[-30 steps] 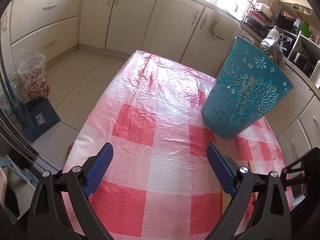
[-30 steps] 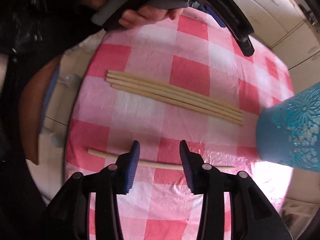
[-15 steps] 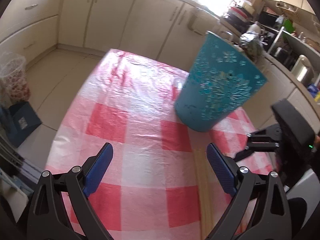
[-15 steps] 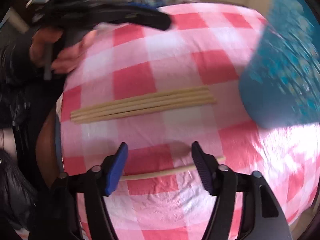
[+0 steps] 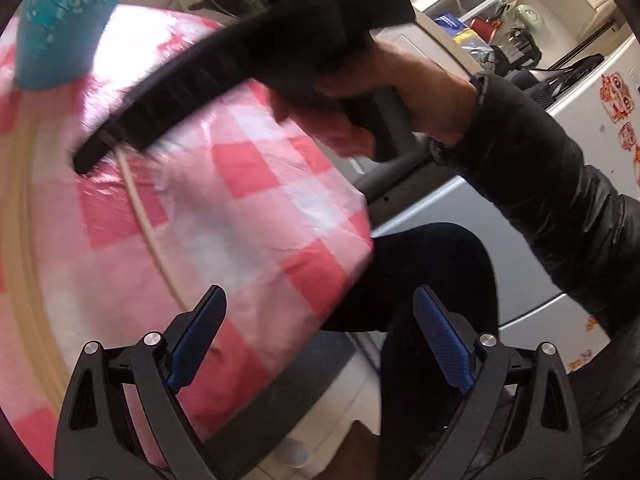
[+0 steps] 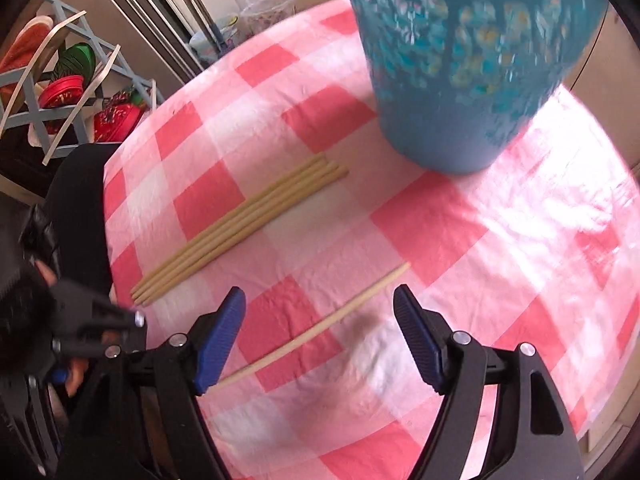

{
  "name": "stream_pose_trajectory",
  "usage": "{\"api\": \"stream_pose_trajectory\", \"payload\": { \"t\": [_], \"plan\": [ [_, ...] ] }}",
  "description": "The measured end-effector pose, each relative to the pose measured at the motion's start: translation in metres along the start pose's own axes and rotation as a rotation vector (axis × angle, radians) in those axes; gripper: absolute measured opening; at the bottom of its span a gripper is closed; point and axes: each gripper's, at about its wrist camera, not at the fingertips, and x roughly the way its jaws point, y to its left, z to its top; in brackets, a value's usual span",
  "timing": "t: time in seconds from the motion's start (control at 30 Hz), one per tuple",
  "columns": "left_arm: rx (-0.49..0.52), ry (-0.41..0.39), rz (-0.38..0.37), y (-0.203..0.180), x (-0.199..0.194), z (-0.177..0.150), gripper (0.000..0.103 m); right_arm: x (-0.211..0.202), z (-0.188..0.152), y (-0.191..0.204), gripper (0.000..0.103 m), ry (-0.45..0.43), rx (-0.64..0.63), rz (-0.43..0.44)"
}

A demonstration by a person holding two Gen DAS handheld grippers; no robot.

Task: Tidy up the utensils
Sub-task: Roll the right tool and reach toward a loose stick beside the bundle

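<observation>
A single pale chopstick (image 6: 320,326) lies on the pink checked tablecloth (image 6: 500,248). My right gripper (image 6: 320,336) is open, its jaws either side of that chopstick and just above it. A bundle of several chopsticks (image 6: 240,232) lies to its left. A teal perforated basket (image 6: 460,60) stands upright behind them. My left gripper (image 5: 320,340) is open and empty at the table's edge; in its view the single chopstick (image 5: 148,232), the basket (image 5: 60,20) and my right gripper (image 5: 168,108) show, all blurred.
The person's dark-clothed arm (image 5: 540,168) and leg (image 5: 420,280) are beside the table. A rack with colourful dishes (image 6: 68,92) stands at the left, a fridge (image 5: 600,120) at the right. The table edge (image 5: 352,260) runs under my left gripper.
My left gripper has swung right, away from the basket, and now looks across the table edge at the right hand. My right gripper has turned, with the basket now straight ahead.
</observation>
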Motion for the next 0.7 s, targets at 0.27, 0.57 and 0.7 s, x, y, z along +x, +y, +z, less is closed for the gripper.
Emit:
{"api": "stream_pose_trajectory", "payload": {
  "t": [0.27,0.57,0.7],
  "plan": [
    [-0.050,0.022,0.001,0.002,0.017,-0.013,0.091,0.018,0.020,0.000,0.073,0.009,0.016,0.118],
    [-0.114,-0.016,0.153,0.025,-0.016,-0.005,0.091,0.001,-0.027,-0.010,0.073,0.060,0.103,0.103],
    [-0.120,-0.034,0.211,0.037,-0.024,0.006,0.091,-0.010,-0.061,-0.005,0.077,0.050,0.151,0.125]
  ]
}}
